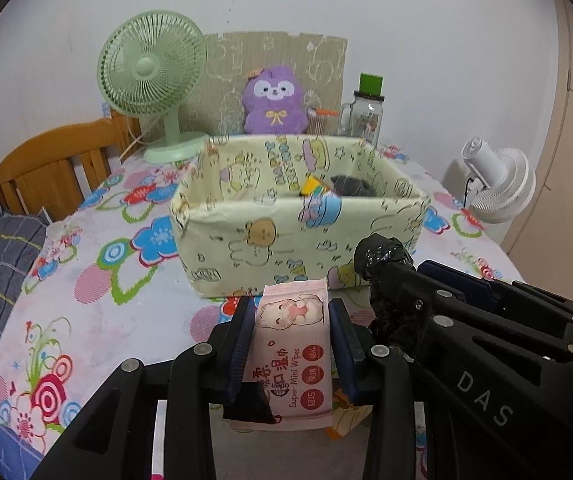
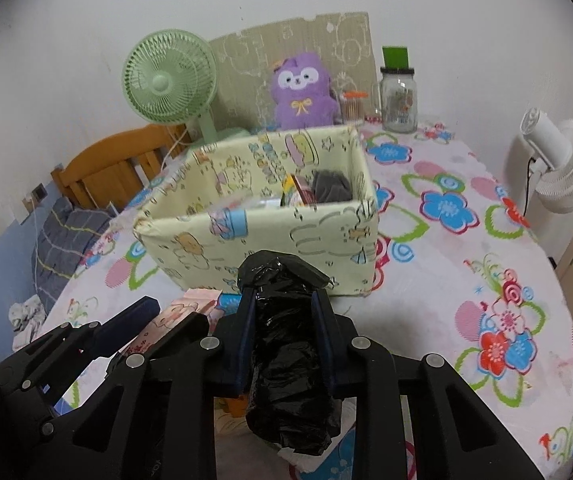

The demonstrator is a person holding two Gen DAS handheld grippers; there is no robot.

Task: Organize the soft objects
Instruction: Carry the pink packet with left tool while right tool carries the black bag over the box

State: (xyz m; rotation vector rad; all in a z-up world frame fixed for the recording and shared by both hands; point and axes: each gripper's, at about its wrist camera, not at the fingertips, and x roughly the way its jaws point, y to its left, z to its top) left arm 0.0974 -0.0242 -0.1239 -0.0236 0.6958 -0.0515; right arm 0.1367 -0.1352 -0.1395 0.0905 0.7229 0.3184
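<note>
My left gripper (image 1: 291, 312) is shut on a pink pack of mini wipes (image 1: 292, 356), held just before the front wall of a pale yellow cartoon-print fabric box (image 1: 286, 240). My right gripper (image 2: 282, 300) is shut on a roll of black plastic bags (image 2: 286, 360), also held close to the box's (image 2: 246, 248) front wall. The right gripper and its black roll (image 1: 382, 258) show at the right of the left wrist view. The wipes pack (image 2: 182, 312) shows at the left of the right wrist view. The box holds a dark cloth (image 2: 328, 188) and colourful packets (image 2: 298, 192).
A floral tablecloth (image 2: 446, 248) covers the table. Behind the box stand a green fan (image 1: 154, 84), a purple plush toy (image 1: 274, 100), a cardboard sheet (image 1: 318, 64) and a glass jar with a green lid (image 1: 366, 114). A white fan (image 2: 562, 164) is off the right edge. A wooden chair (image 1: 54, 164) is at left.
</note>
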